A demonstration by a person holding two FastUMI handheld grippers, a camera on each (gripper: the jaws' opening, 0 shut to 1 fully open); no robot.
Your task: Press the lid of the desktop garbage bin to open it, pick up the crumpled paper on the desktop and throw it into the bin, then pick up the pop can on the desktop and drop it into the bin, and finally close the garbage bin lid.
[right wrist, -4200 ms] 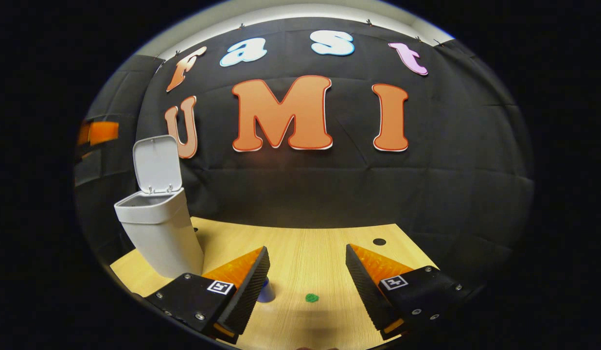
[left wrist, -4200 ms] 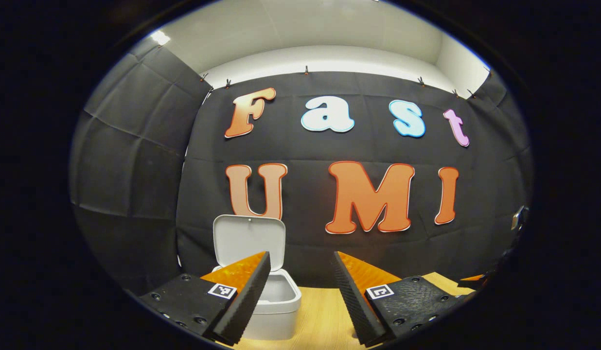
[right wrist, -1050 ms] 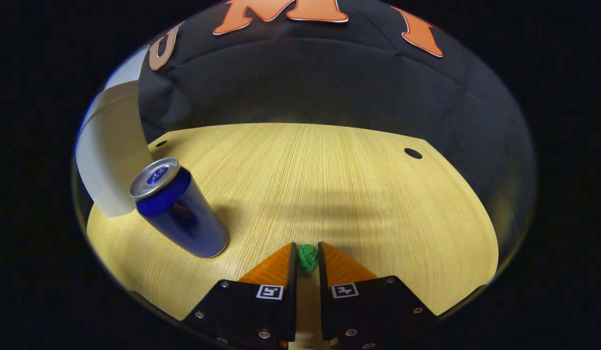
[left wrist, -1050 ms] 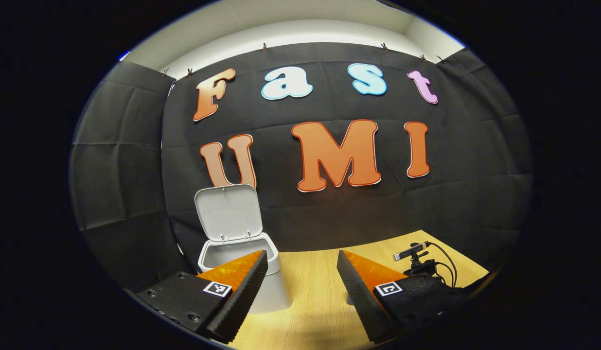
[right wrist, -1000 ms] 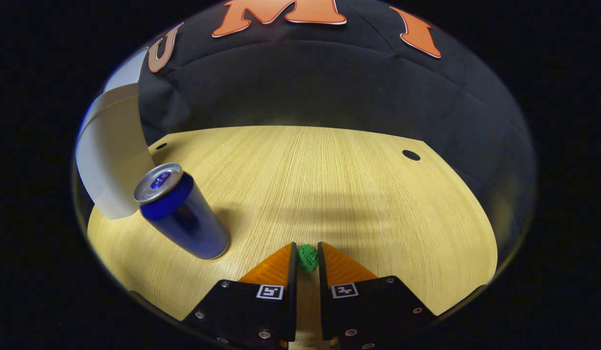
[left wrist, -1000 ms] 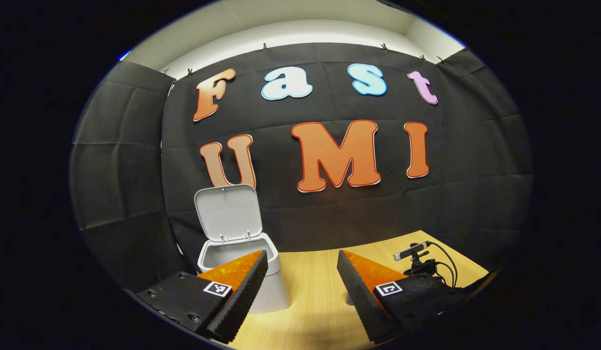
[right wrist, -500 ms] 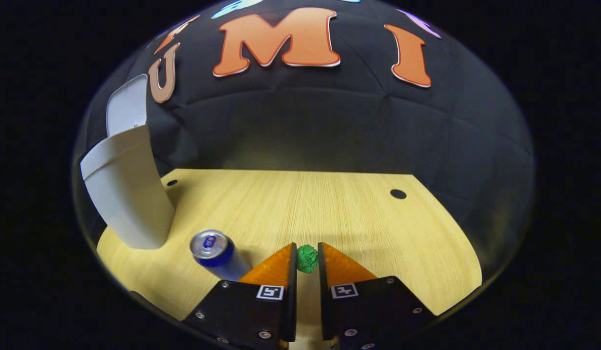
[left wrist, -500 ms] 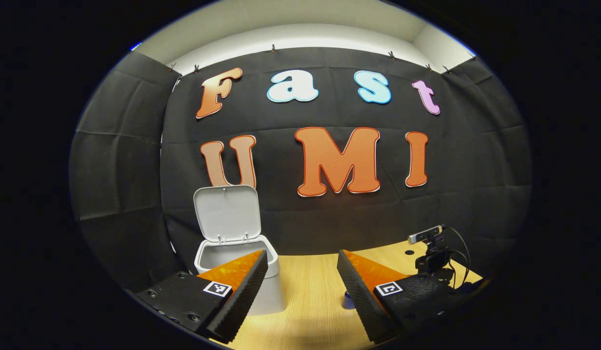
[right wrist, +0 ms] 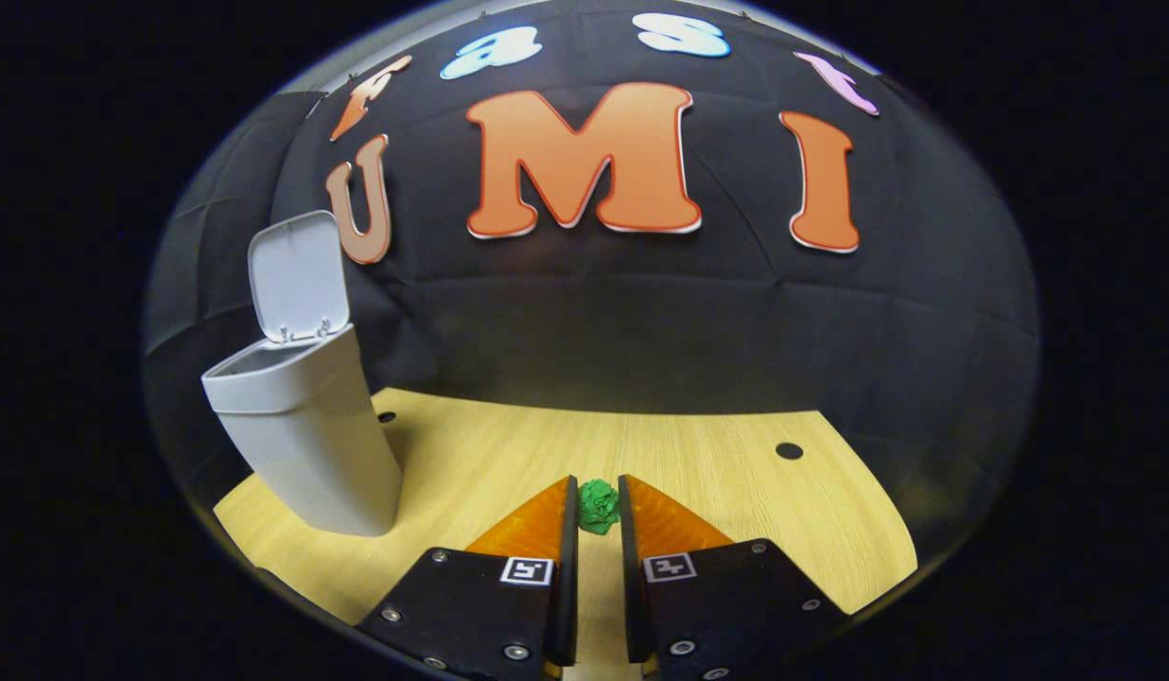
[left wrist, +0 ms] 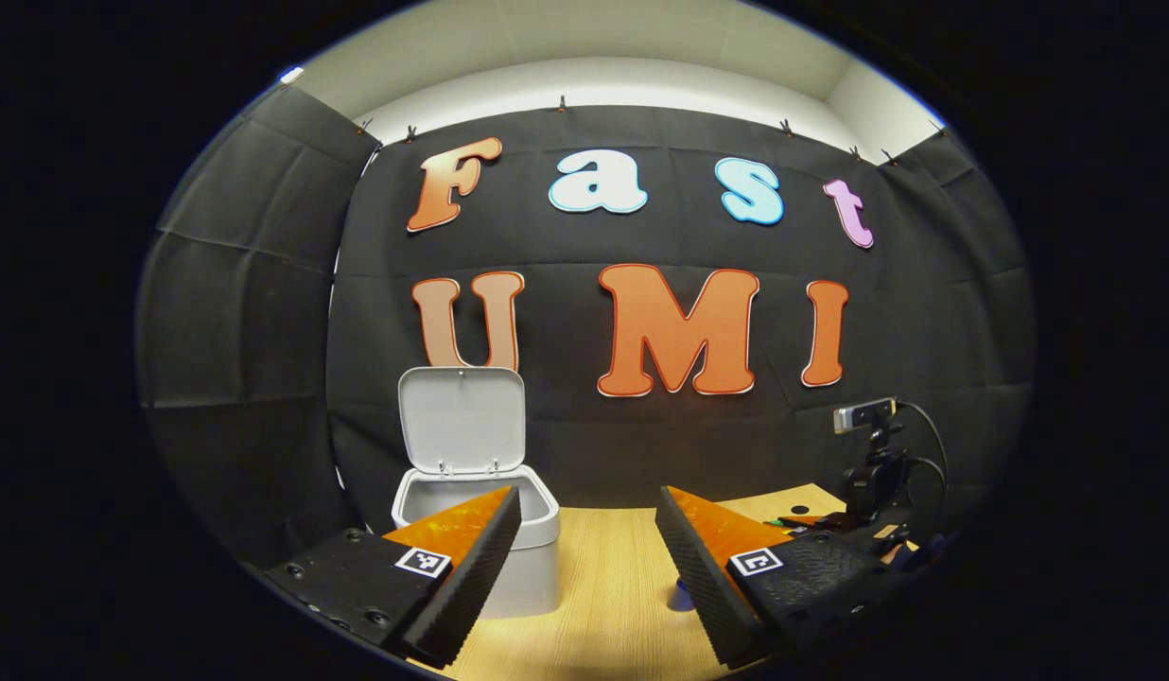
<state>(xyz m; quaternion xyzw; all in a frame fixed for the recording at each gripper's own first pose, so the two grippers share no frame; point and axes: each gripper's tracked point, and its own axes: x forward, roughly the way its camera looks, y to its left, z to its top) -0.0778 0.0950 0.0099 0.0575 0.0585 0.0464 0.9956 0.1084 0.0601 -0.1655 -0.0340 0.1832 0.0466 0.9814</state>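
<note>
Right claw [right wrist: 599, 506] has risen, clamping the crumpled paper [right wrist: 599, 505]; left claw [left wrist: 584, 549] stays wide open, empty.

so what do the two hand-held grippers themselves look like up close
Each hand-held gripper, left and right, has two wedge-shaped fingers on black bodies studded with small screws. Each body carries a square black-and-white marker near the finger's base. The left one's inner faces are ribbed.
</note>
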